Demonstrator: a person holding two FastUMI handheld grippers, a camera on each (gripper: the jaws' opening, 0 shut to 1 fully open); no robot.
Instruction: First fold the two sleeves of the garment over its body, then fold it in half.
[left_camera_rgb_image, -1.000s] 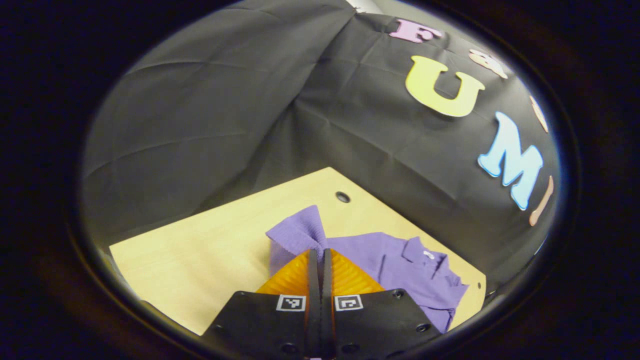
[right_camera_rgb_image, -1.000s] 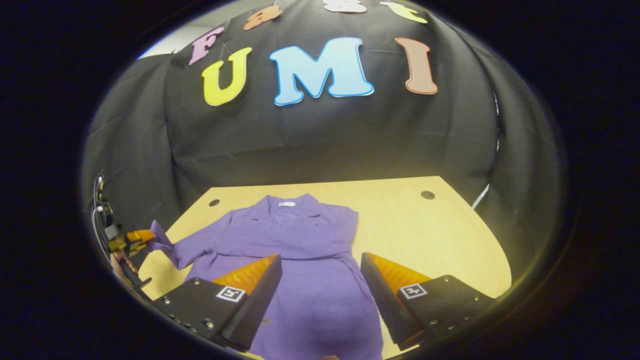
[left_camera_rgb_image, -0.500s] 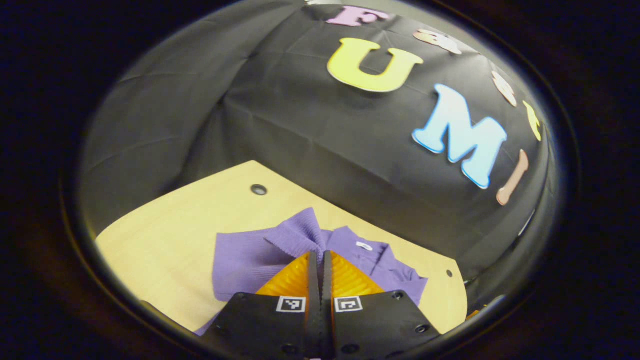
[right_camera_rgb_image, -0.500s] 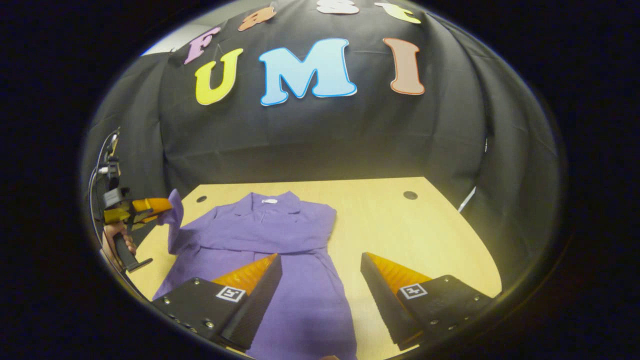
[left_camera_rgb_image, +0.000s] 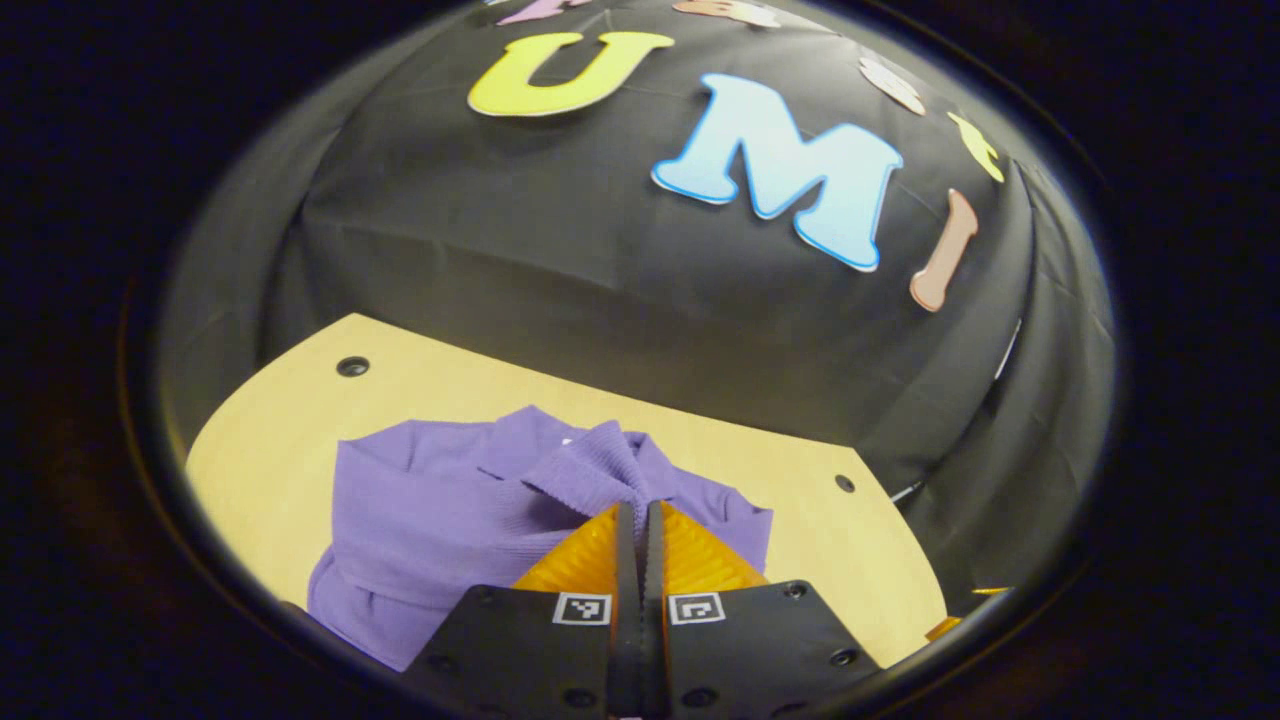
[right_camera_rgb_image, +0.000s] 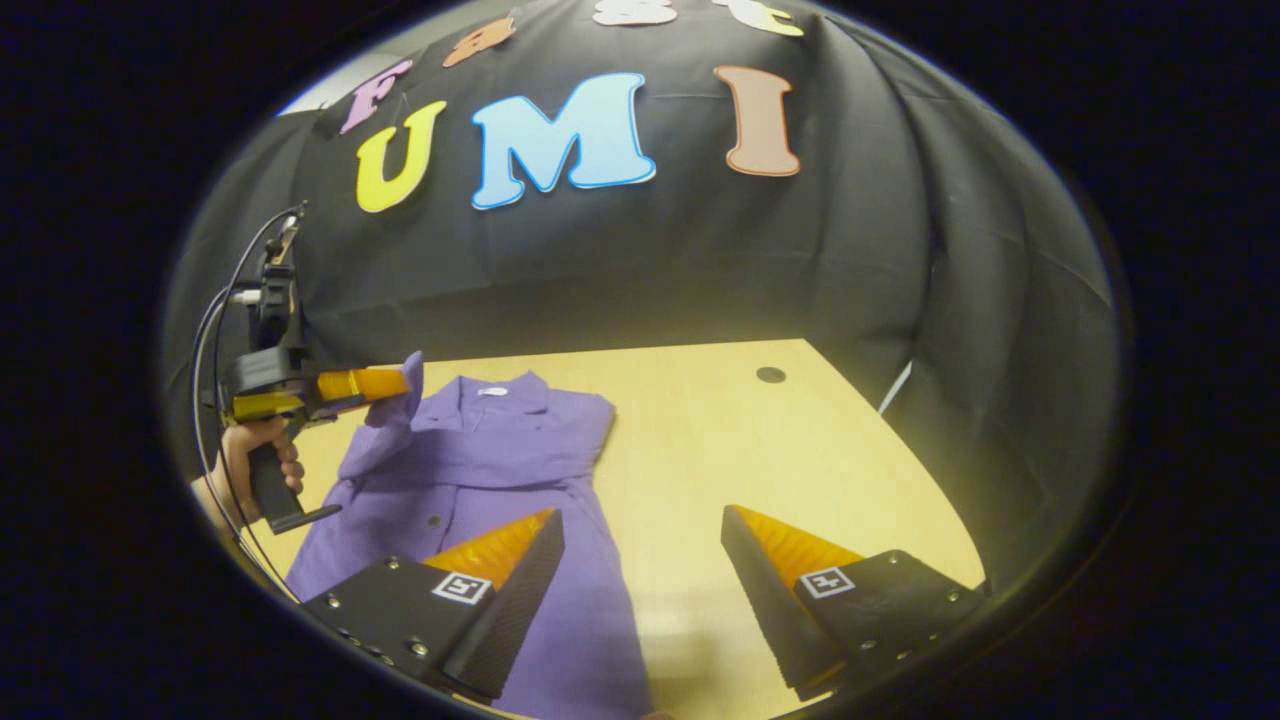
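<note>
The garment (right_camera_rgb_image: 470, 480), a purple collared shirt, lies face up on the tabletop (right_camera_rgb_image: 760, 450), toward its left side in the right gripper view, collar toward the far edge and hem running off the near edge of that view. The right half of the tabletop is bare apart from a small round hole (right_camera_rgb_image: 770, 375) near the far edge.

Left gripper (left_camera_rgb_image: 638, 510): jaws closed together on the ribbed cuff of one sleeve (left_camera_rgb_image: 590, 470). In the right gripper view this gripper (right_camera_rgb_image: 385, 383), held by a hand (right_camera_rgb_image: 255, 450), carries the cuff lifted clear of the tabletop, above the shirt's left shoulder, with the sleeve hanging in a soft drape below it.

Right gripper (right_camera_rgb_image: 640, 545): jaws wide apart, holding nothing, positioned over the near part of the tabletop with one finger above the shirt's body.

Assessment: the first sleeve fold appears to be in hand; the fold in half is not yet done. The fabric looks light, limp and knitted, so it should sag and crease wherever it is unsupported. The cuff is a sound hold for a sleeve. For the final fold, the hem corners would likely serve best, one per gripper, to keep the edge straight.
</note>
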